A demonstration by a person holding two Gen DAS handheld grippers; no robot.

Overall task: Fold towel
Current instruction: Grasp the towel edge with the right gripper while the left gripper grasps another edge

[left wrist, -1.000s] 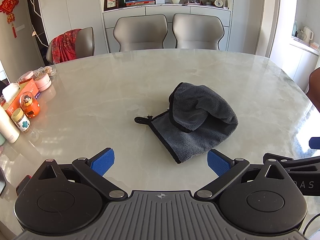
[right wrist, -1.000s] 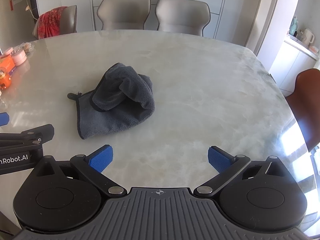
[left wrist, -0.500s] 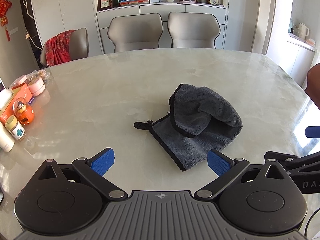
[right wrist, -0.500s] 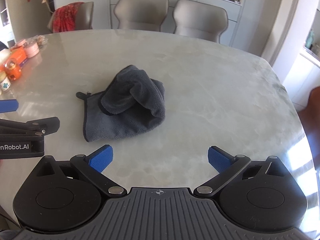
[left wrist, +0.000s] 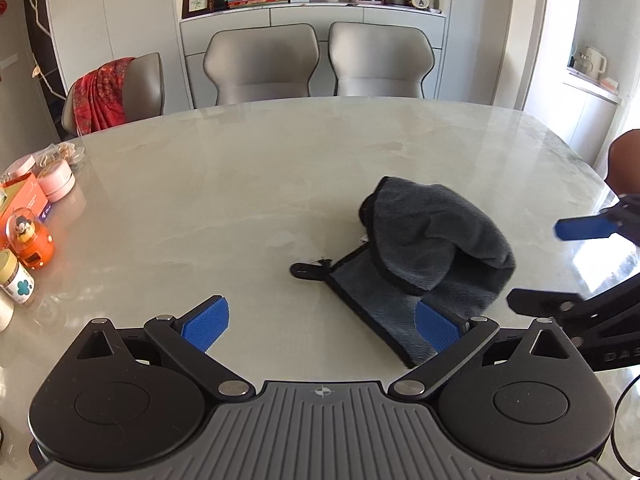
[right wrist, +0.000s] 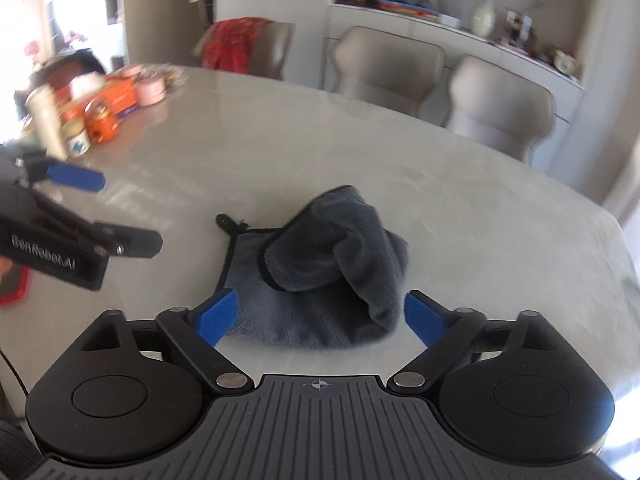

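Observation:
A dark grey towel (left wrist: pixel 432 252) with black trim lies bunched on the marble table (left wrist: pixel 248 184), one flap rolled over the flat lower layer, a small hanging loop (left wrist: pixel 306 271) at its left corner. My left gripper (left wrist: pixel 322 326) stands open just short of the towel's near corner, its right pad (left wrist: pixel 438 330) over the edge. In the right wrist view the towel (right wrist: pixel 320 264) sits straight ahead between the open fingers of my right gripper (right wrist: pixel 320 316), close to its near edge. Each gripper shows in the other's view, the right (left wrist: pixel 560 264) and the left (right wrist: pixel 104 216).
Jars, an orange toy and boxes (left wrist: pixel 28 236) crowd the table's left edge. Grey chairs (left wrist: pixel 262 64) line the far side, one draped with red cloth (left wrist: pixel 102 96). A brown chair (left wrist: pixel 624 160) stands at the right. A red object (right wrist: pixel 12 286) lies near the left gripper.
Both grippers have come closer to the towel. The right one has swung left and forward so the towel is now centred between its fingers; its view is blurred by motion.

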